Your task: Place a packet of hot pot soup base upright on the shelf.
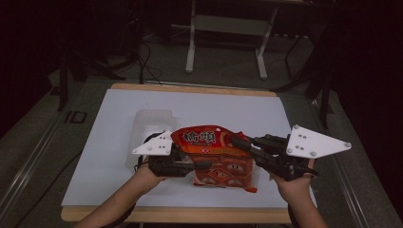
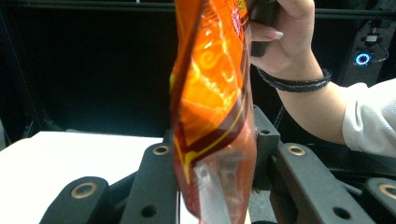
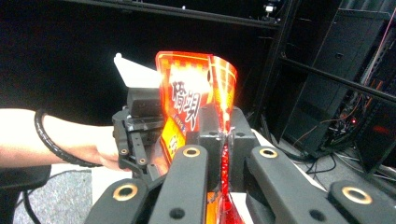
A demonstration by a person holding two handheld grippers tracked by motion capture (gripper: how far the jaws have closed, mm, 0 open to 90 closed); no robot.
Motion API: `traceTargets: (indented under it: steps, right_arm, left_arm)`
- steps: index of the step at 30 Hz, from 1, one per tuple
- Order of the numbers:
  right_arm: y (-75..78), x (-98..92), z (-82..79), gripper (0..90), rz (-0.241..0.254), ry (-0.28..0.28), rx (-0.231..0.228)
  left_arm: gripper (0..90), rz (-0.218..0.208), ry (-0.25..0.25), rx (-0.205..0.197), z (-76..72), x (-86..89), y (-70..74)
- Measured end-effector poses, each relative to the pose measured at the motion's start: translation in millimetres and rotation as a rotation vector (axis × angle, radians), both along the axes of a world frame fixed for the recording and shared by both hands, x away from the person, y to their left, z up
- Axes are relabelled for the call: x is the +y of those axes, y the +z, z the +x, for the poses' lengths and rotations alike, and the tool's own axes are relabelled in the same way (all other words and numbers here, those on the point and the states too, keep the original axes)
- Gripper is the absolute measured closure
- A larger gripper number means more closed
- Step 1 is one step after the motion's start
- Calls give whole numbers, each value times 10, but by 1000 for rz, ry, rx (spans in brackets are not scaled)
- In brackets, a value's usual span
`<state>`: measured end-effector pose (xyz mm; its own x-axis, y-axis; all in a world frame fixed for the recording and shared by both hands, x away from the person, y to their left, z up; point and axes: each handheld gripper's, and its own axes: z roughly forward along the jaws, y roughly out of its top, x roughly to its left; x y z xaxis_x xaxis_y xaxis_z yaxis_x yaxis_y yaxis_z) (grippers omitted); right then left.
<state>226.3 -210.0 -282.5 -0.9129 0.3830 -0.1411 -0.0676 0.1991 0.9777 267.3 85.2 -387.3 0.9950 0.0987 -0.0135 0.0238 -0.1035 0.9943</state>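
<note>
Both my grippers hold an orange snack bag (image 1: 216,154) above the near middle of the white table (image 1: 109,142).

My right gripper (image 3: 227,140) is clamped flat on the bag's edge; my left gripper (image 2: 212,154) is closed round its other side. Gripping looks done; opening or placing remains. The high view adds a clear container (image 1: 151,124) just behind, at the left.

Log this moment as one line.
right gripper: shut on snack bag edge | left gripper: shut on the bag | bag: held above table
</note>
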Motion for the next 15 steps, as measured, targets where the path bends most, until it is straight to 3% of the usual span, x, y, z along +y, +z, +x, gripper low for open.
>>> traceTargets:
  steps: [5, 9, 15]
  right_arm:
    - [-1, -22, 49, 841, 13, 10, 14]
    - [4, -30, 85, 745, 21, 2, 17]
    - [29, -63, 60, 468, 66, -50, -27]
  left_arm:
    - [715, 13, 36, -5, -15, 21, 52]
    - [715, 19, 67, -22, -28, 36, 80]
    - [716, 24, 121, -31, -20, 79, 120]
